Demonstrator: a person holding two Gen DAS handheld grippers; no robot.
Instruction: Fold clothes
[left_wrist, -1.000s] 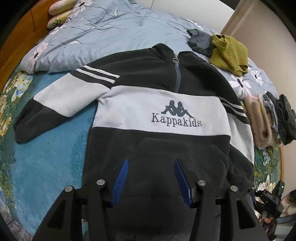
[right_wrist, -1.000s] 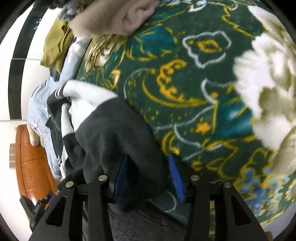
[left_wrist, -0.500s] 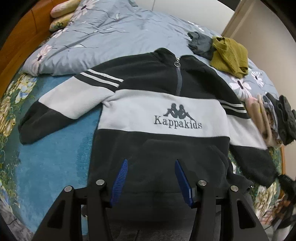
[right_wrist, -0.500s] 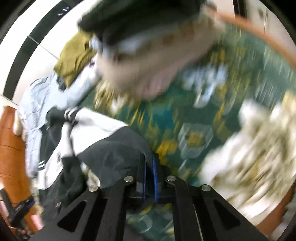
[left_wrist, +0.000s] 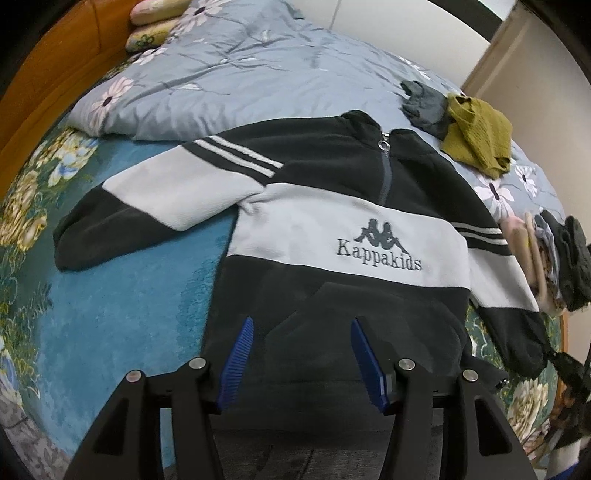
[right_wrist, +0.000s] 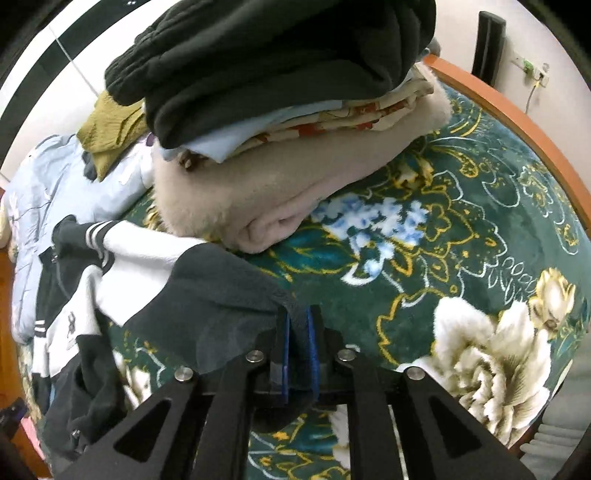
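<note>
Fleece pullover (left_wrist: 332, 229) lies face up on the patterned bed cover (left_wrist: 122, 306), black and pale grey with the chest lettering showing, collar towards the grey floral quilt (left_wrist: 240, 70). Its body is flat and its left-hand sleeve stretches out to the side, so I judge the folding of this garment as barely begun: no sleeve is laid across the chest and the hem has not been brought up.

My right gripper (right_wrist: 297, 343) is clamped on the dark cuff (right_wrist: 236, 295) of the other sleeve, the blue pads pressing the cloth between them though they are easing slightly apart. The cuff sits raised off the cover, close beside the stack of folded clothes (right_wrist: 295, 129), which looks like work already done: a pale fluffy piece at the bottom, thinner patterned ones in the middle, a dark knit on top. My left gripper (left_wrist: 303, 358) hovers over the hem with its jaws well apart and nothing between them; I cannot tell whether the tips touch the fleece.

Still to do, as I read it: both sleeves in, body folded, then the olive garment (left_wrist: 476, 136) and the dark grey one (left_wrist: 424, 103) lying loose on the quilt.

Hidden from me: the back of the pullover, the hem edge under my own fingers, and how many pieces the stack holds. The far side of the quilt is cut off by the lens edge
</note>
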